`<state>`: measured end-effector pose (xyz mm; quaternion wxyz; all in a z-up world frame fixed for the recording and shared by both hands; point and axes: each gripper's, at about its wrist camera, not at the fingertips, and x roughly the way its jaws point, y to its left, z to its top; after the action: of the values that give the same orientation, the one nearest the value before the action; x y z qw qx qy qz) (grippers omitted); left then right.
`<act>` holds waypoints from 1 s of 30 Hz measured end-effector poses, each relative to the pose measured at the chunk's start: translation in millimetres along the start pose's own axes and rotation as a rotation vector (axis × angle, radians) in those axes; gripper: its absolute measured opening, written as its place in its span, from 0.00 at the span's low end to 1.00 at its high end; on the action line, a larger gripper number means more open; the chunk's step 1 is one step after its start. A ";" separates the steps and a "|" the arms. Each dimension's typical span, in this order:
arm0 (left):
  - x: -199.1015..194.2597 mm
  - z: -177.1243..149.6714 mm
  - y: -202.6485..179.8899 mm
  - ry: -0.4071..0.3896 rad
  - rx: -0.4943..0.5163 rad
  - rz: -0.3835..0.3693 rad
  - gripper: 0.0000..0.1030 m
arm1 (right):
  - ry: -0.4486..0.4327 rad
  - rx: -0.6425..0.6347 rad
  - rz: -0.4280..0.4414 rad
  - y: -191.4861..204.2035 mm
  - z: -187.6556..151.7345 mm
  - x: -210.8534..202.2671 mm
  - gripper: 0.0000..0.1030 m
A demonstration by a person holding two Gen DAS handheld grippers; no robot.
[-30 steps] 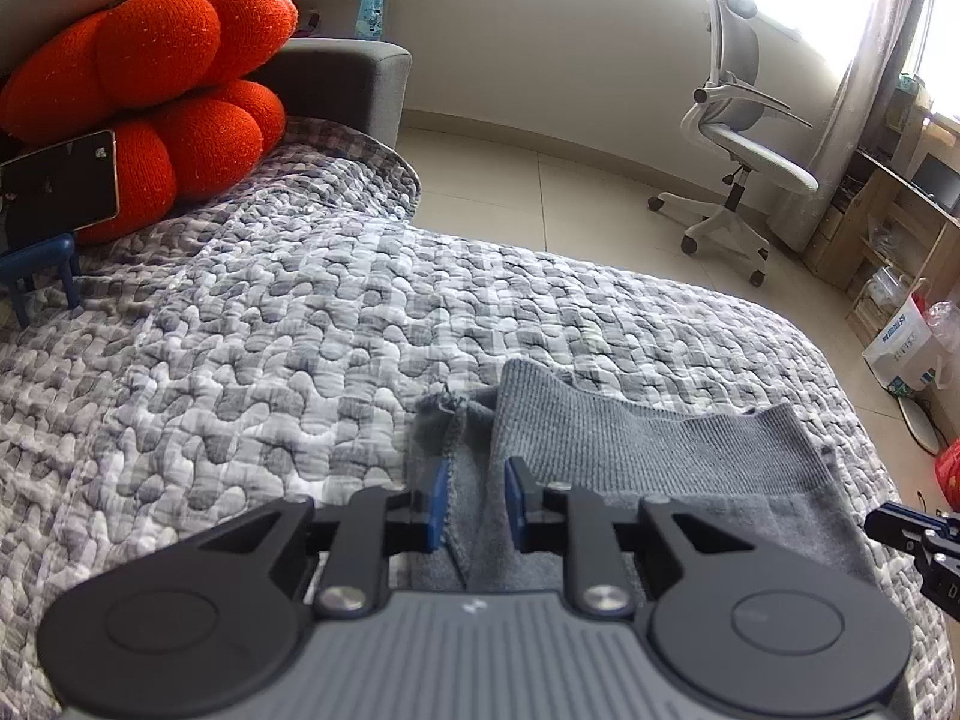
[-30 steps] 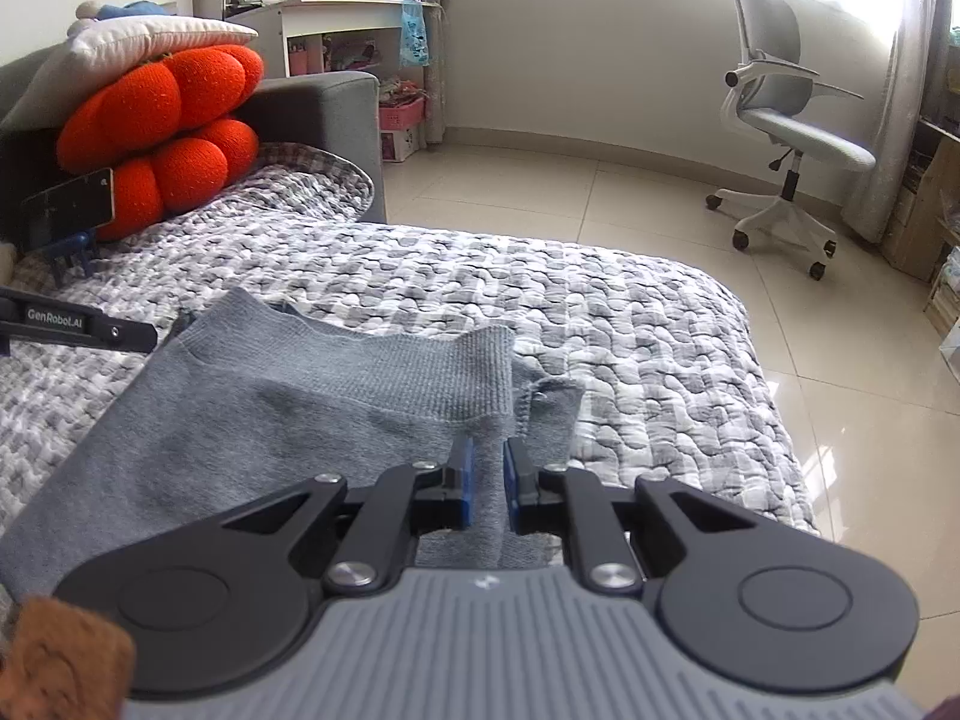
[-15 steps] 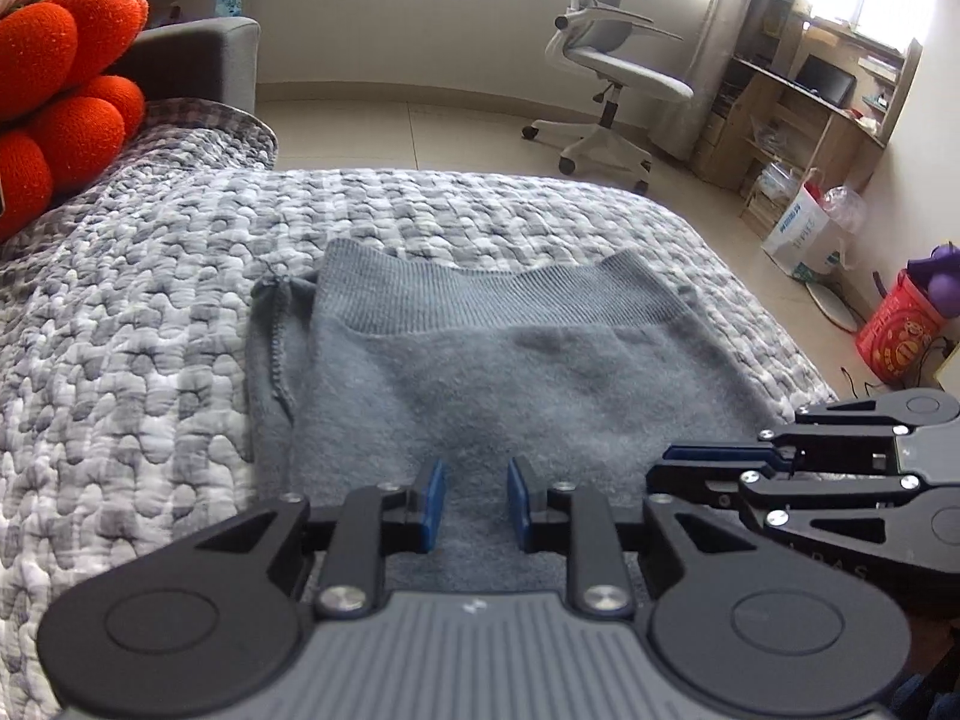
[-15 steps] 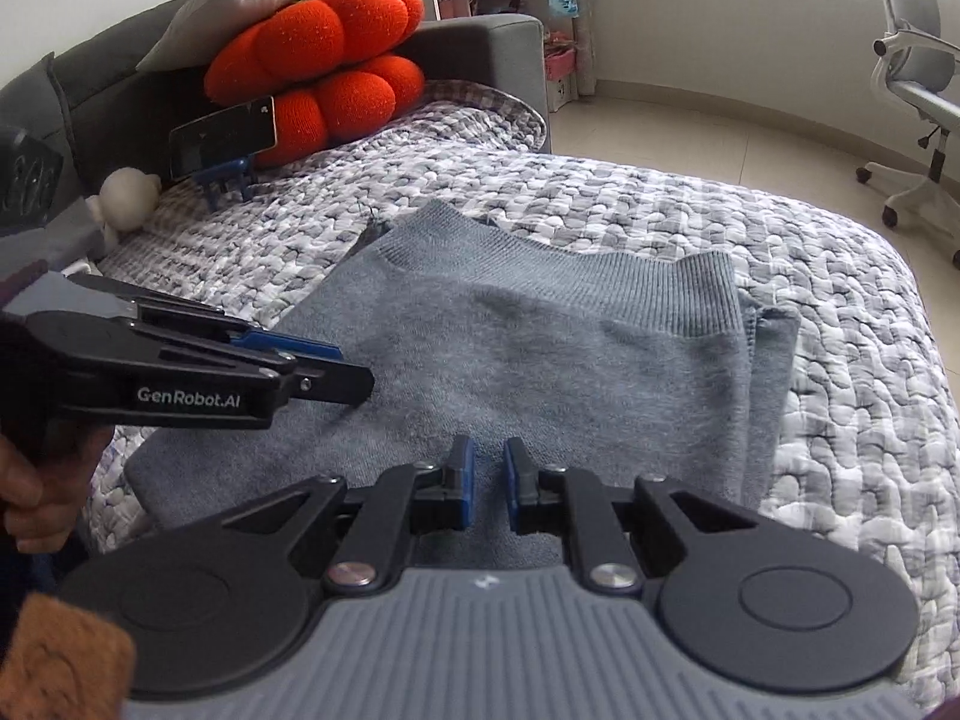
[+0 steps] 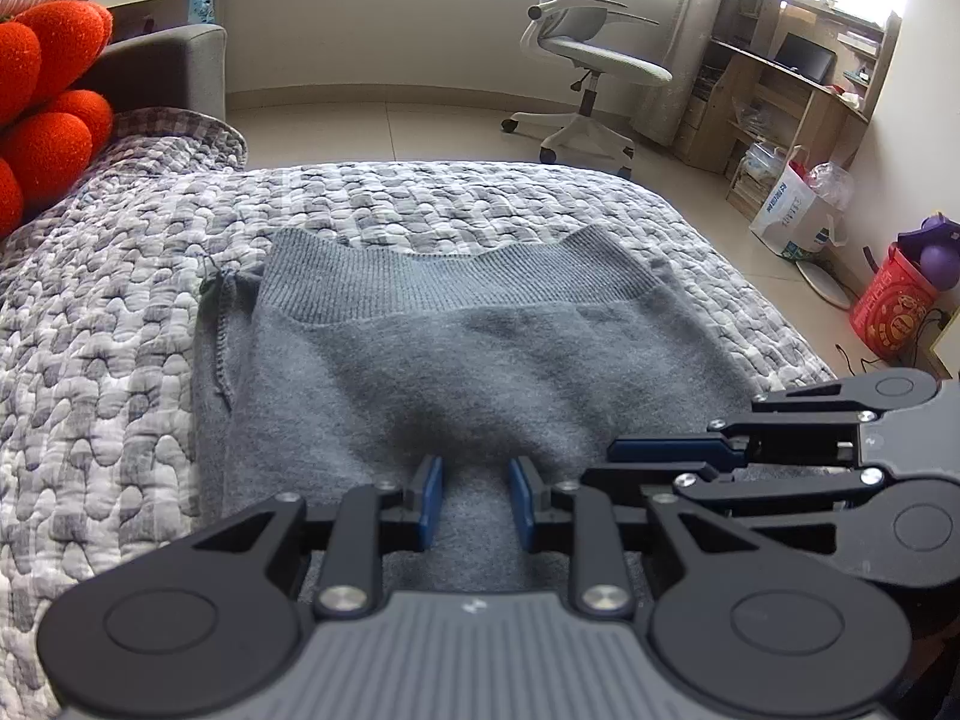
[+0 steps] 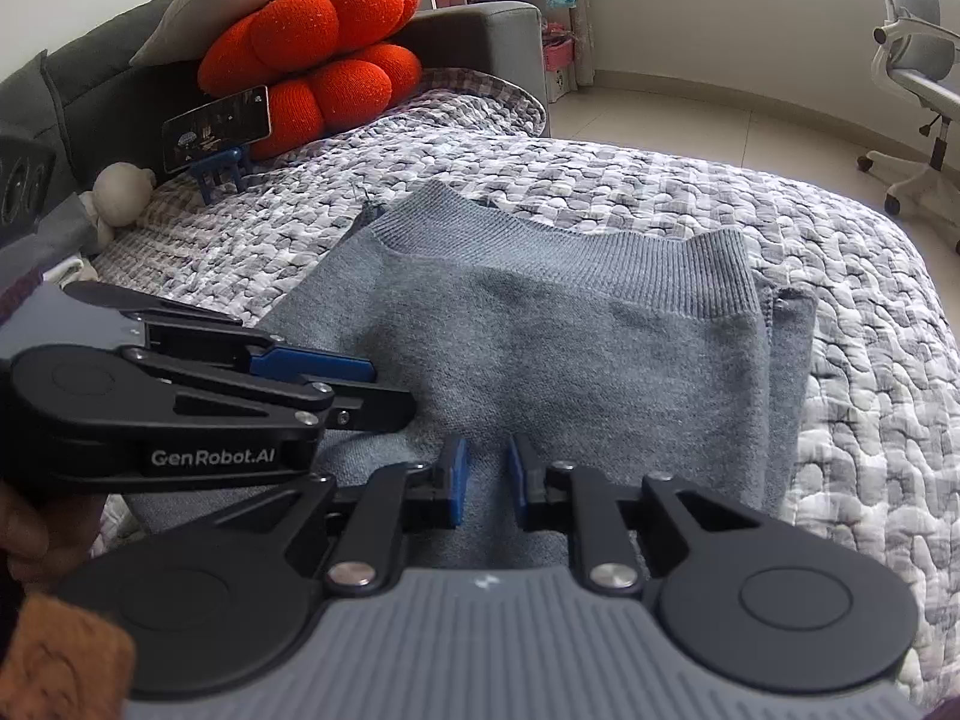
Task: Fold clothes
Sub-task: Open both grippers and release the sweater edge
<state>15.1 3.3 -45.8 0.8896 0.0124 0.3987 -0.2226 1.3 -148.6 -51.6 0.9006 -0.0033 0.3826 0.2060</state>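
A grey knit garment (image 5: 480, 348) lies folded on the quilted bedspread (image 5: 120, 300), its ribbed hem on the far side. My left gripper (image 5: 477, 468) sits at the garment's near edge with a ridge of the knit between its blue pads, shut on it. My right gripper (image 6: 487, 450) is close beside it at the same edge. Its jaws are opening, with the grey garment (image 6: 570, 348) still between the pads. Each wrist view shows the other tool: the right gripper (image 5: 600, 462) at the right, the left gripper (image 6: 393, 390) at the left.
Orange cushions (image 6: 324, 48), a phone on a blue stand (image 6: 216, 126) and a small plush (image 6: 123, 192) sit at the bed's head. Beyond the bed are an office chair (image 5: 588, 60), a white bag (image 5: 786, 210) and a red bucket (image 5: 888, 312). A hand (image 6: 24, 540) holds the left tool.
Both grippers came down and closer together, and the garment now lies flat on the bed. The right jaws stand slightly wider than before.
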 end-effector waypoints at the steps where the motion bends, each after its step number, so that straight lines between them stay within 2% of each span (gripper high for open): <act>1: 0.0 -0.1 -0.2 0.000 -0.003 0.001 0.25 | 0.001 0.001 0.000 -0.3 0.3 -0.4 0.20; 6: -1.5 -2.9 -5.1 -0.019 0.010 0.018 0.26 | -0.018 0.010 0.002 1.4 -2.1 -2.9 0.22; 14: 2.1 -1.7 -2.5 -0.016 0.000 0.028 0.26 | -0.010 0.005 -0.011 1.2 -0.5 0.0 0.21; 16: 2.7 -0.8 0.1 -0.012 -0.007 0.031 0.28 | -0.006 0.011 -0.014 -2.4 -0.4 -0.9 0.17; 30: -8.1 0.3 28.3 0.006 -0.077 0.069 0.28 | -0.010 0.122 -0.069 -51.6 -9.2 -30.2 0.15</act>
<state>22.1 31.9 -44.1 0.8953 -0.0072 0.4090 -0.1761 -4.5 -208.4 -45.1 0.9075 0.0395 0.3898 0.1513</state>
